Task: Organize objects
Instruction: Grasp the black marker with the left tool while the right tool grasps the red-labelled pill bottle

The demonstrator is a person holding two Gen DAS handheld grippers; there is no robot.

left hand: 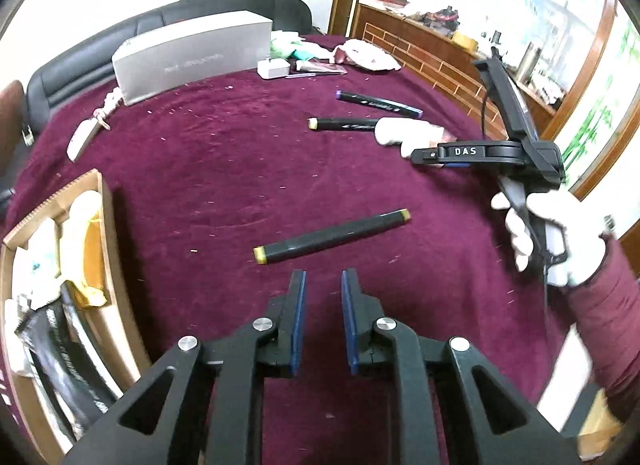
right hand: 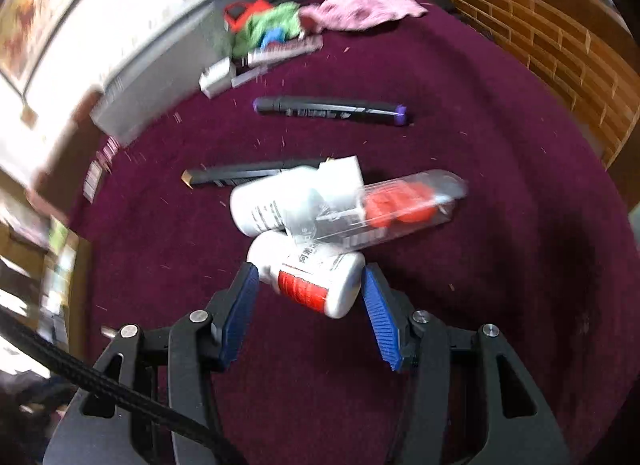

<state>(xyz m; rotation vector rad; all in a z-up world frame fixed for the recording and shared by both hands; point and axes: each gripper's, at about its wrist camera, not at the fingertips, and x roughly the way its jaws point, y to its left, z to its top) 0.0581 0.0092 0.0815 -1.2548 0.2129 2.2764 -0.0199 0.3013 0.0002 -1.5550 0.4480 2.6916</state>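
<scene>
On the bench [left hand: 224,153] under its maroon cloth we see a wooden box [left hand: 105,225] and three black markers – nearest, the yellow-capped marker [left hand: 332,237]. Our left tongs [left hand: 323,285] are closed on nothing; our right tongs [right hand: 308,285] grip a white bottle [right hand: 308,279].

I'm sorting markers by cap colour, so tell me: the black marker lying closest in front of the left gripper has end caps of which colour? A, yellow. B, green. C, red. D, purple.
A: in the left wrist view the marker just beyond the left gripper shows a yellow cap at each end.
</scene>
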